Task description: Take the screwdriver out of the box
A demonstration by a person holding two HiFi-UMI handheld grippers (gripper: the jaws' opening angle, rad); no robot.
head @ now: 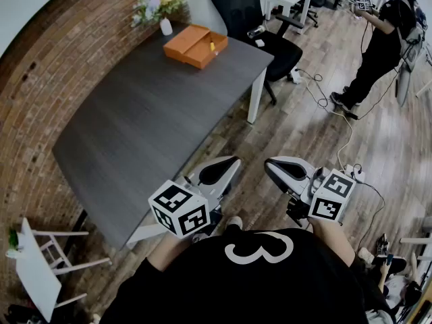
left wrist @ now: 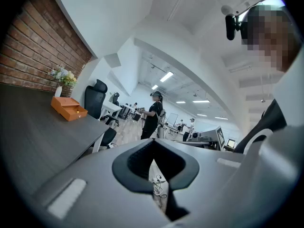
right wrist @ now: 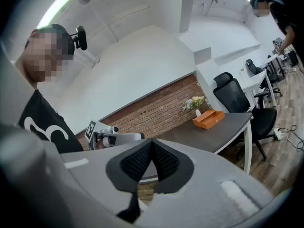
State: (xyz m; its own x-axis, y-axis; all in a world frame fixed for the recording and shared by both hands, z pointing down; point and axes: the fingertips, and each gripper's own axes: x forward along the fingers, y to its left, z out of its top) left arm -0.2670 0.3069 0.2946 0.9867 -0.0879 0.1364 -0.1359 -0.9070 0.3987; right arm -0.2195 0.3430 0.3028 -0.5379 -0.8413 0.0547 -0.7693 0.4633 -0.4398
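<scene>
An open orange box [head: 196, 45] sits at the far end of the dark grey table [head: 148, 123], next to the brick wall. A small yellow piece [head: 212, 46] shows inside it; I cannot tell whether it is the screwdriver. The box also appears small and distant in the left gripper view [left wrist: 69, 109] and the right gripper view [right wrist: 209, 118]. My left gripper [head: 221, 169] and right gripper [head: 282, 169] hover side by side off the table's near corner, close to my body and far from the box. Both are shut with nothing between the pads [left wrist: 142, 160] [right wrist: 164, 163].
A vase of flowers [head: 162, 11] stands behind the box. A black office chair [head: 260, 25] is at the table's far right end. A person [head: 378, 46] stands on the wooden floor, with cables [head: 331, 106] nearby. A white chair [head: 40, 262] is at lower left.
</scene>
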